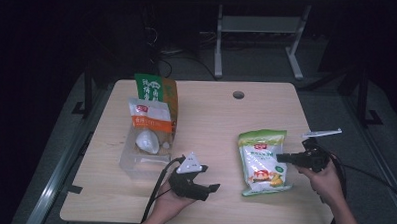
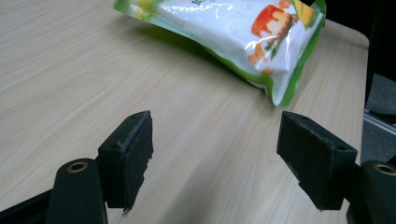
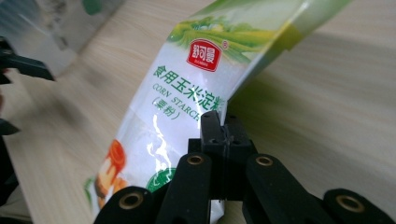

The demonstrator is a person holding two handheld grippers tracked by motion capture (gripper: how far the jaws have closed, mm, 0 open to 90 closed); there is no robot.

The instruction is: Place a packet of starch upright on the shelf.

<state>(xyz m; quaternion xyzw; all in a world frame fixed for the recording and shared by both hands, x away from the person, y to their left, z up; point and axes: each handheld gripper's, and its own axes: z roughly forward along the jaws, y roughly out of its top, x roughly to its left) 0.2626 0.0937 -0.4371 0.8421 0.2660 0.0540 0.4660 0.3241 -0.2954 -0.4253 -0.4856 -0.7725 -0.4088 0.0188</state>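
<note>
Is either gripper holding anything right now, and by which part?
The right gripper is shut on the corn starch bag, pinching its side edge. The left gripper is open, holding nothing.

Wooden table (dim, dark room)

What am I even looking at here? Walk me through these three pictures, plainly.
A person sits at a wooden table and holds a hand tool with two black jaws in each hand. One picture looks down from above; the other two come from small cameras riding on each tool, looking along its jaws. The right gripper is shut on the edge of a green and white corn starch bag, lifting that side off the table. The left gripper is open and holds nothing; it points towards the bag. On the left of the table sits a clear plastic bin with other food packets standing in it.
</note>
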